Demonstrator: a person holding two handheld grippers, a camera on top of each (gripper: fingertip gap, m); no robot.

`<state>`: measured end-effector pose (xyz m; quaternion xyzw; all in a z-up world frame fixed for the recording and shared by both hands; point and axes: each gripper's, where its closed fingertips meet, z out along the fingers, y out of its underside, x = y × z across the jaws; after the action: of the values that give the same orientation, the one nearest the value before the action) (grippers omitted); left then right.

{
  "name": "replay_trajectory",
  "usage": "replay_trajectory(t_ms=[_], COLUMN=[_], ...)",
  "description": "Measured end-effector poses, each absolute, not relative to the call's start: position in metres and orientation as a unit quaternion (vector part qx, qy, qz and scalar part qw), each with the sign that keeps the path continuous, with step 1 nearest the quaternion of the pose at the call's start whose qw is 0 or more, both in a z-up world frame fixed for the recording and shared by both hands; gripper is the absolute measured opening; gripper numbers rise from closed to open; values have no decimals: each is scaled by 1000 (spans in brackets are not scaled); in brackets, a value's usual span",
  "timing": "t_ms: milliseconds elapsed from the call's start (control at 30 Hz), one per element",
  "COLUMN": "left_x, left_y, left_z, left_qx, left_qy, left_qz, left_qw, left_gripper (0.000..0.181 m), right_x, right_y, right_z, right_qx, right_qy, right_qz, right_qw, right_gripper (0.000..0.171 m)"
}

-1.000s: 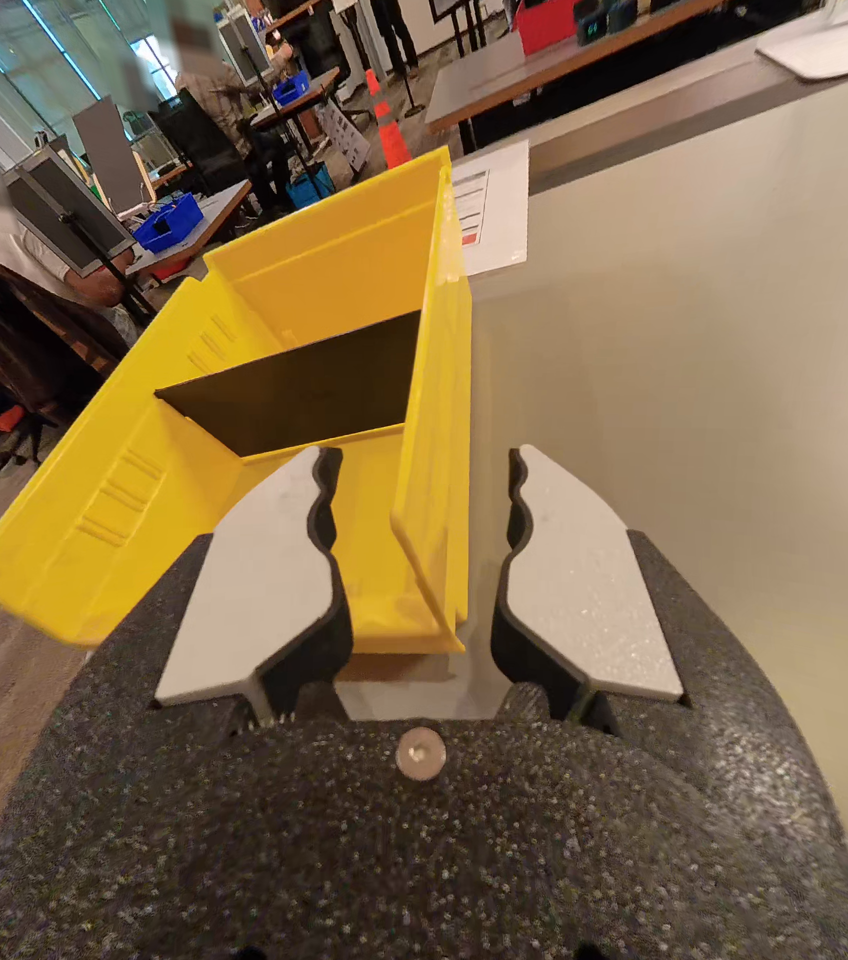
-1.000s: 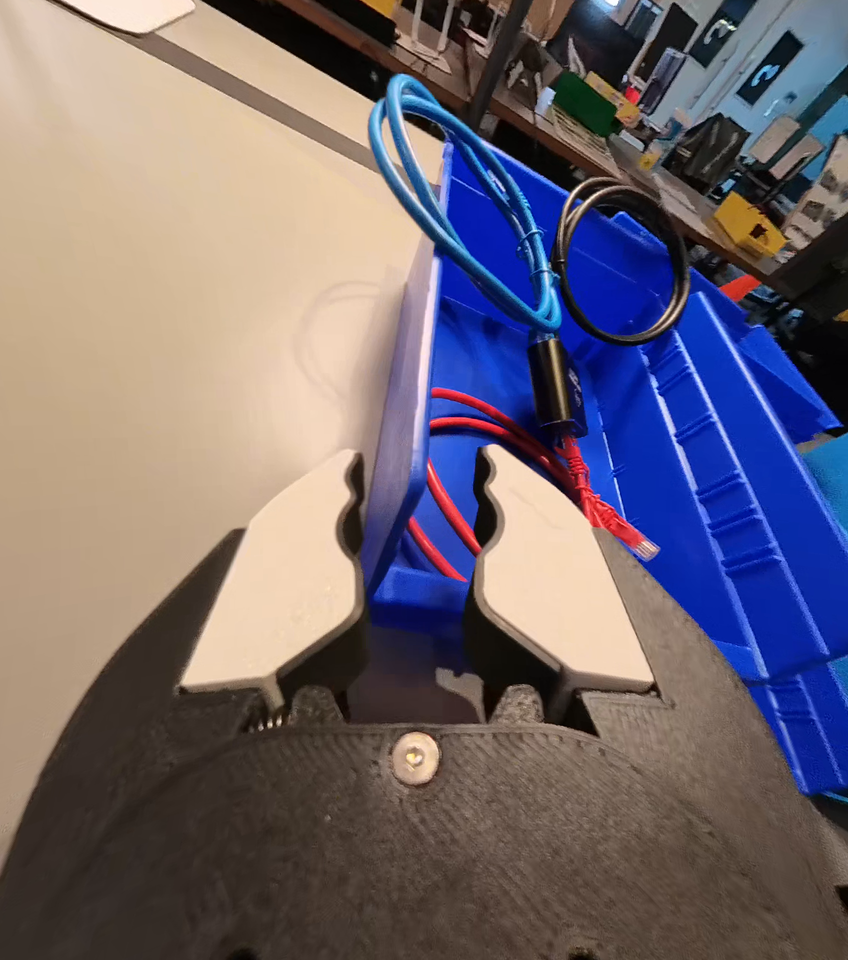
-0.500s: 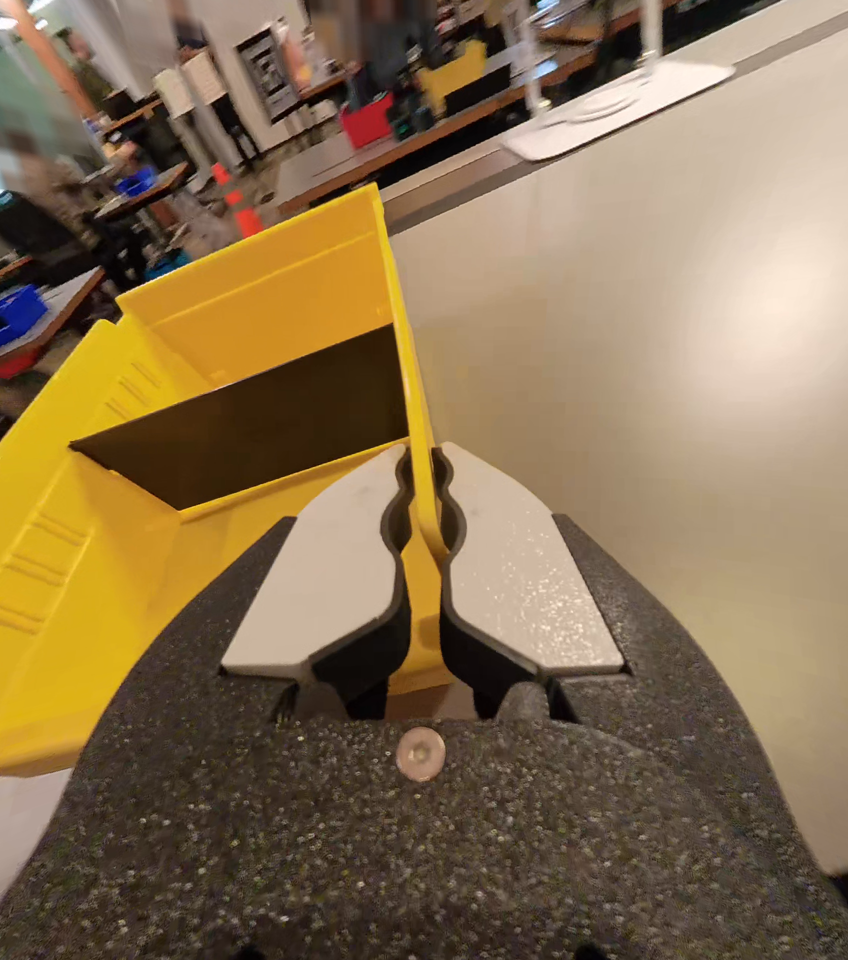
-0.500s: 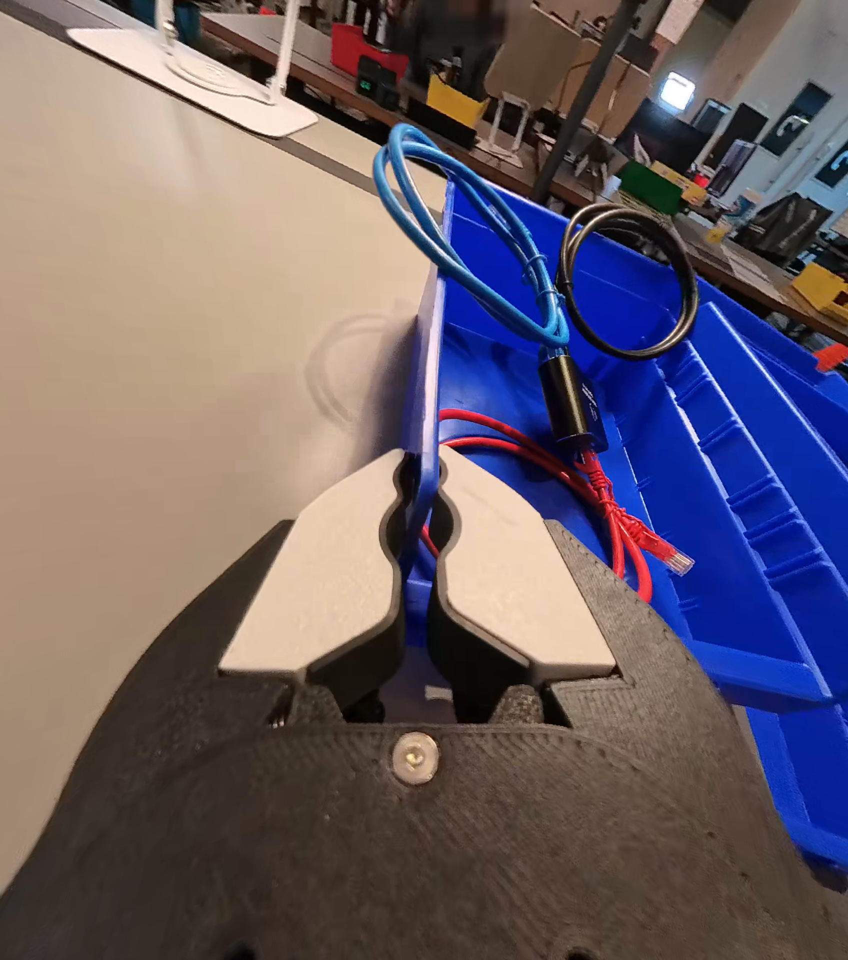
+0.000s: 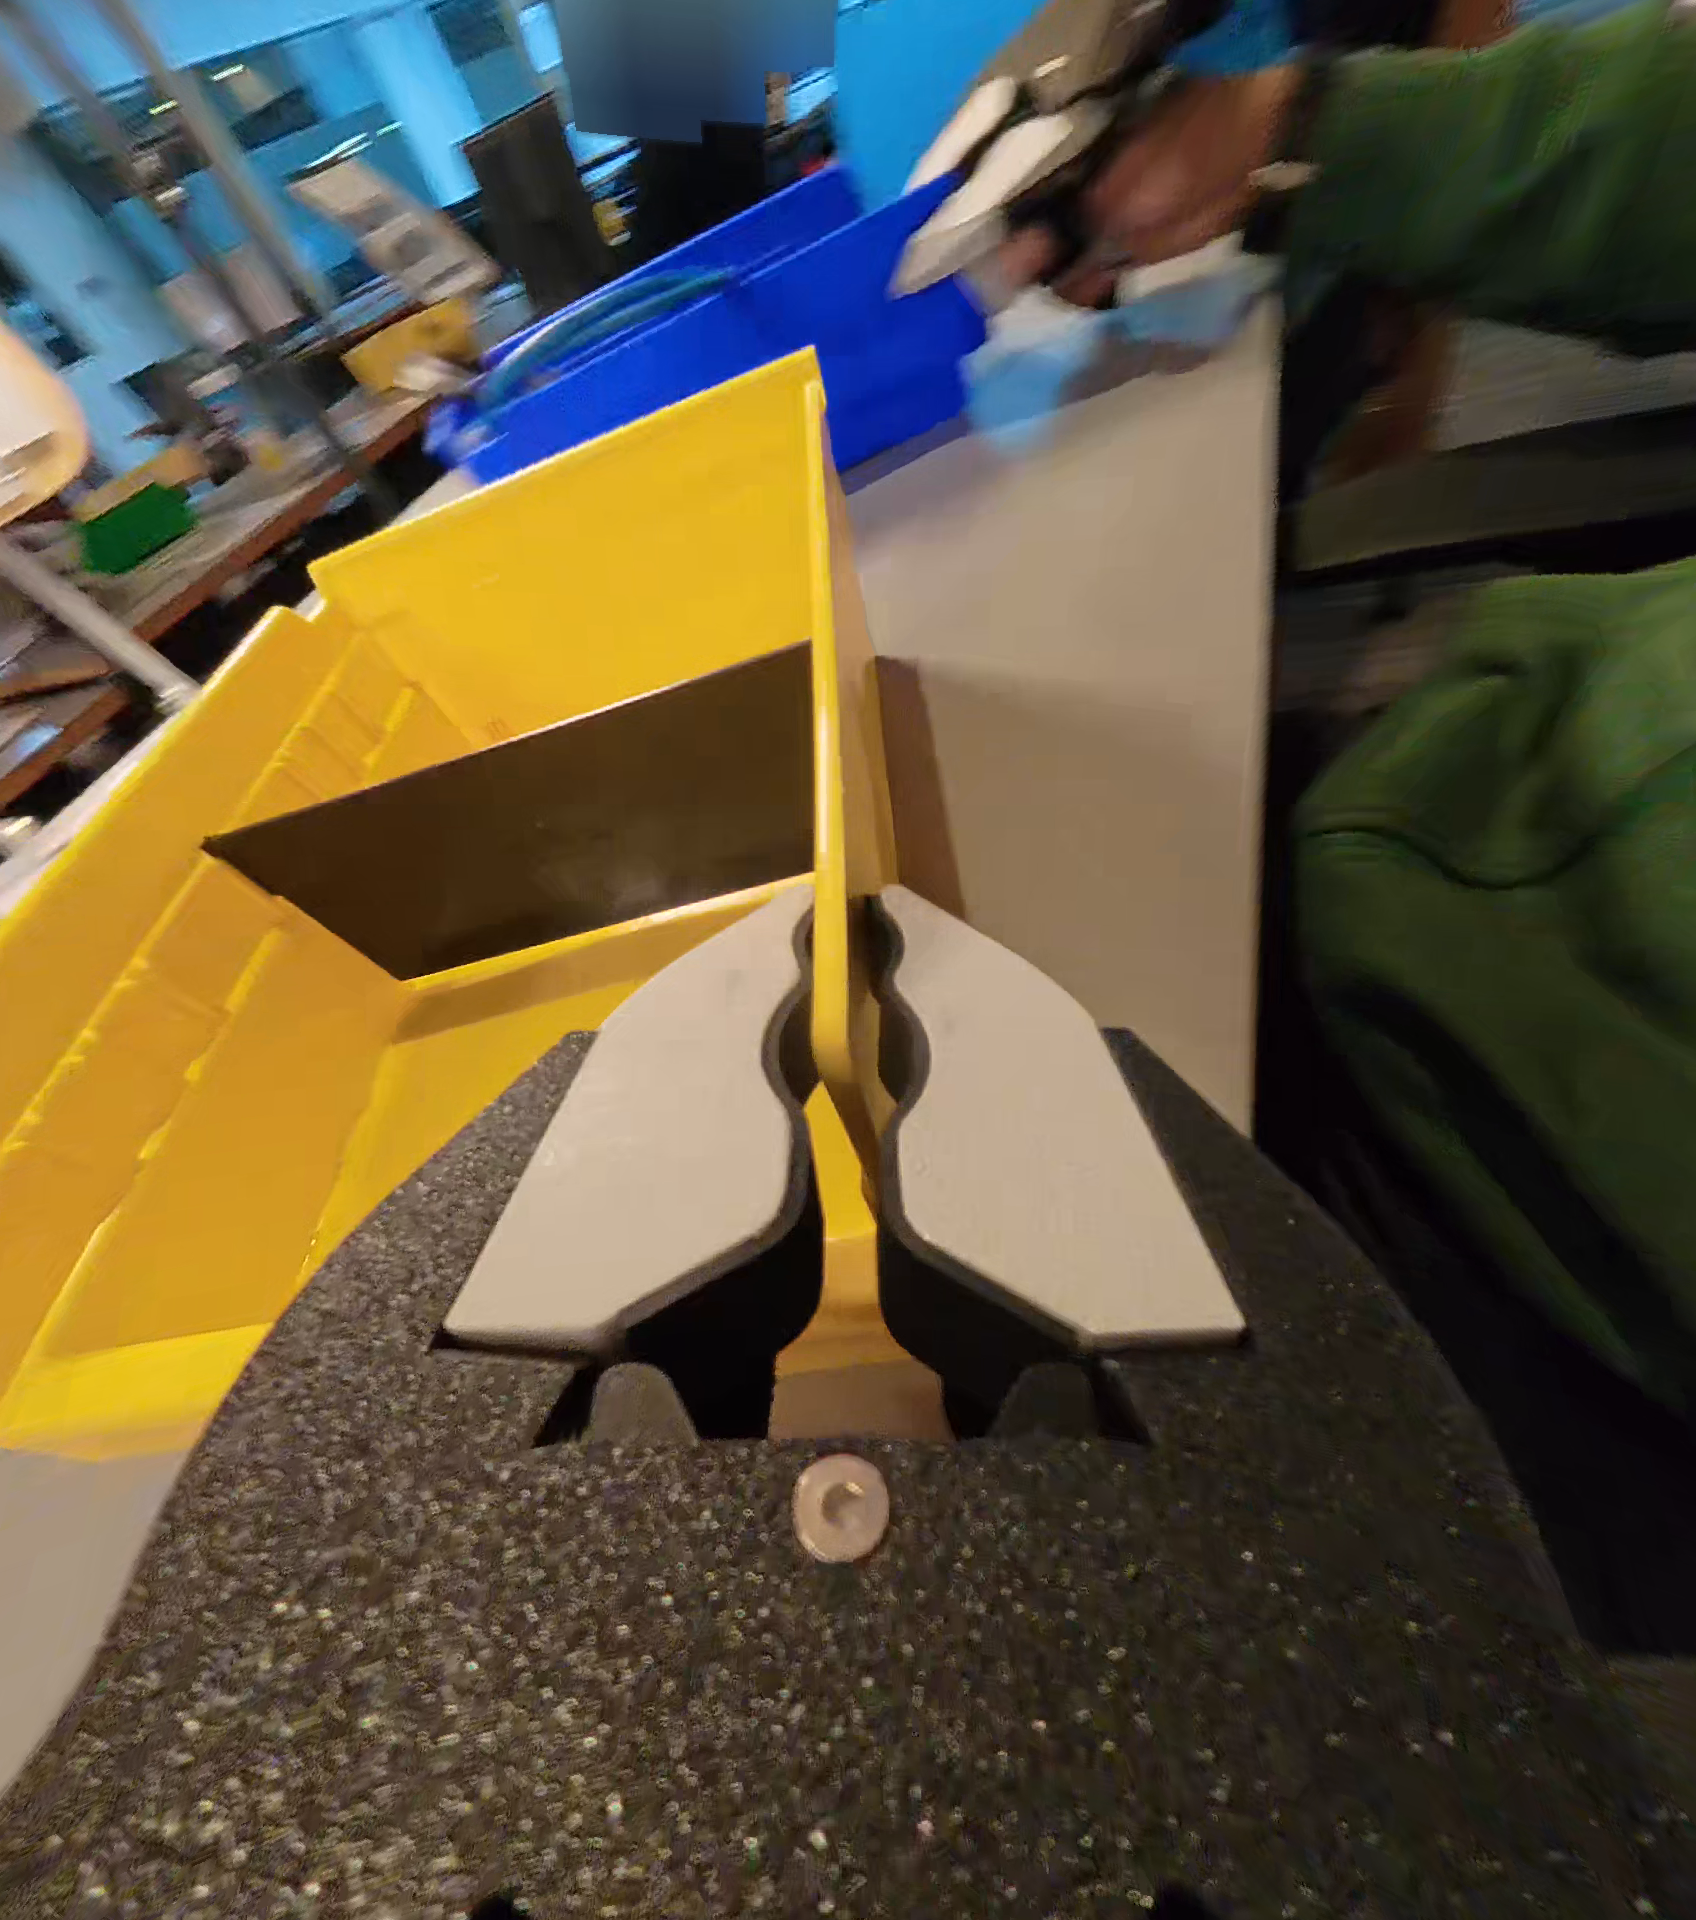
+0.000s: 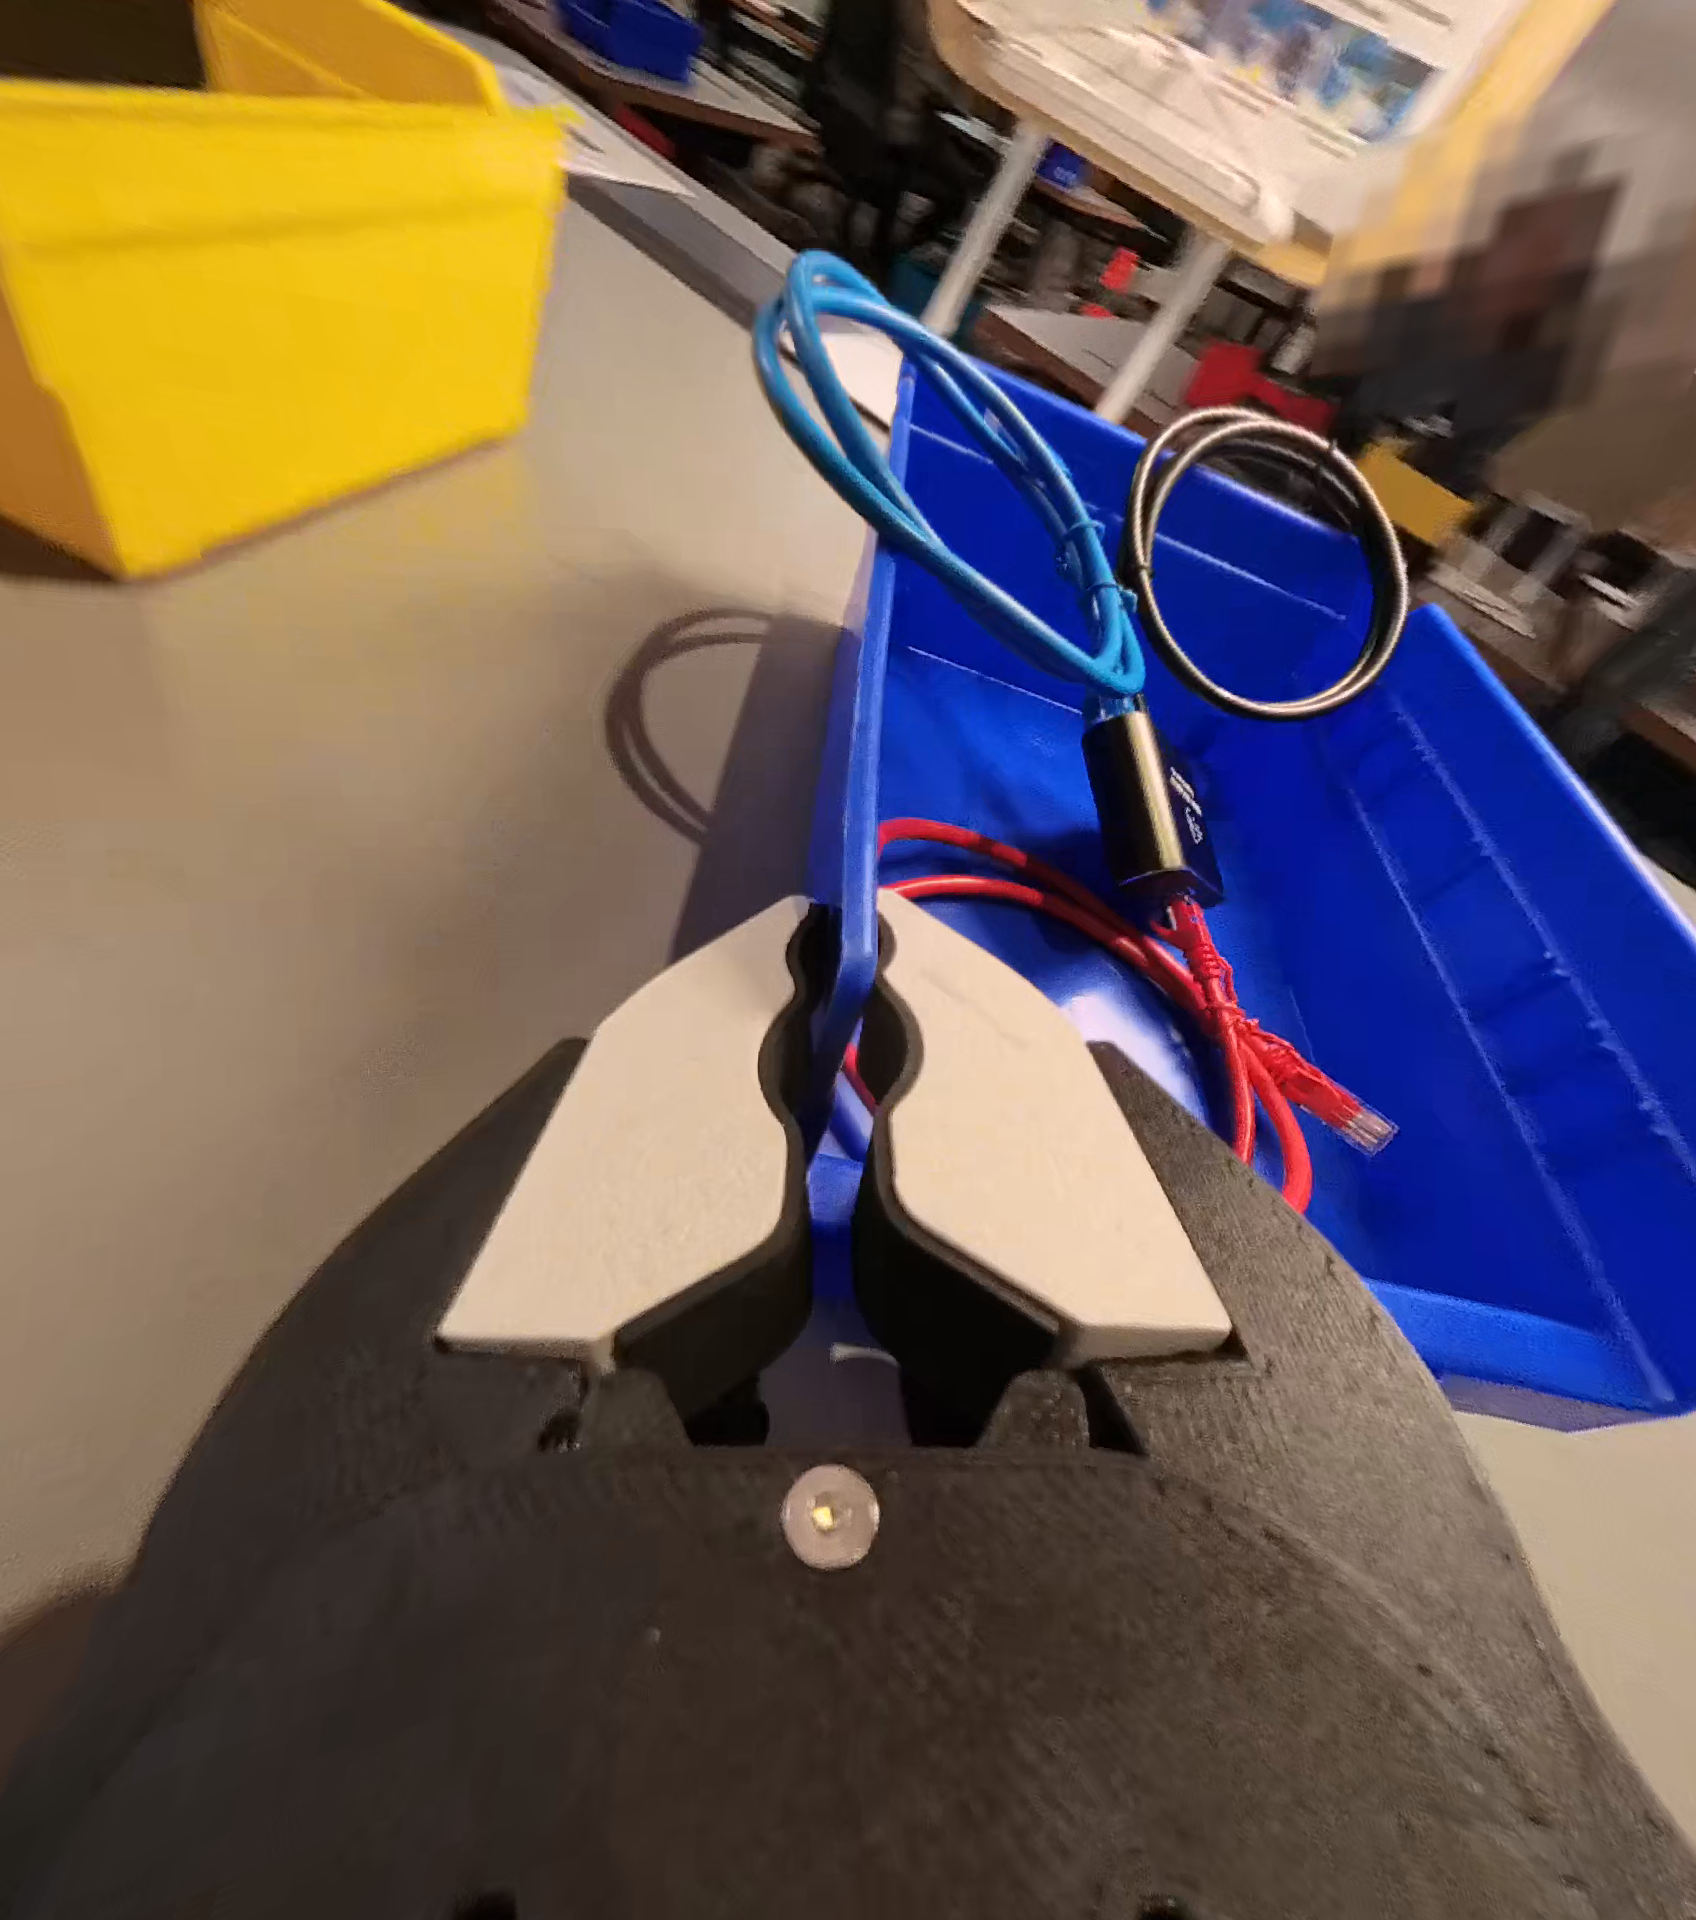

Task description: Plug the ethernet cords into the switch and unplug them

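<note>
Left gripper [image 5: 842,914]: we've got it clamped tight on the right-hand wall of the yellow bin [image 5: 148,1049], one finger inside, one outside.
Right gripper [image 6: 844,920]: same deal here – closed down on the left wall of the blue bin [image 6: 1509,997], wall pinched between the two grey fingers [image 6: 657,1132].
Yellow bin: sits on the grey table [image 5: 1062,665], near its edge on our side, with a dark divider [image 5: 553,821] standing across the middle. Nothing else we can make out inside.
Blue bin: also on the table; from the left wrist view it's blurry and sits beyond the yellow one.
Red cord [image 6: 1228,1029]: coiled on the blue bin's floor, clear plug end lying loose near the front.
Blue cord [image 6: 937,447]: looped up over the blue bin's left rim – its end meets a small dark adapter-looking piece [image 6: 1150,800].
Black cable [image 6: 1270,561]: a round coil propped toward the back of the blue bin.
Switch: can't say for sure where it is from these views.
Person: green sleeve [image 5: 1550,852] along the right edge of the left wrist view.
</note>
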<state>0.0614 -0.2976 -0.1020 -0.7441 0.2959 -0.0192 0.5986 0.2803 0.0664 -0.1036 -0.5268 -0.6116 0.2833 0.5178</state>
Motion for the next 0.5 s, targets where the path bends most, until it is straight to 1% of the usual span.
replay_trajectory(t_ms=[267,500], left_x=[129,163], left_y=[-331,-331], left_z=[-101,-101], left_qx=[-686,-661], left_qy=[416,453], left_qz=[-144,-173], left_qw=[579,573], left_gripper=[6,6], right_x=[202,147], right_y=[4,-43], right_z=[-104,-104], right_qx=[-401,-326], right_qy=[-705,-745], right_qz=[400,453], right_qw=[427,367], right_gripper=[4,4])
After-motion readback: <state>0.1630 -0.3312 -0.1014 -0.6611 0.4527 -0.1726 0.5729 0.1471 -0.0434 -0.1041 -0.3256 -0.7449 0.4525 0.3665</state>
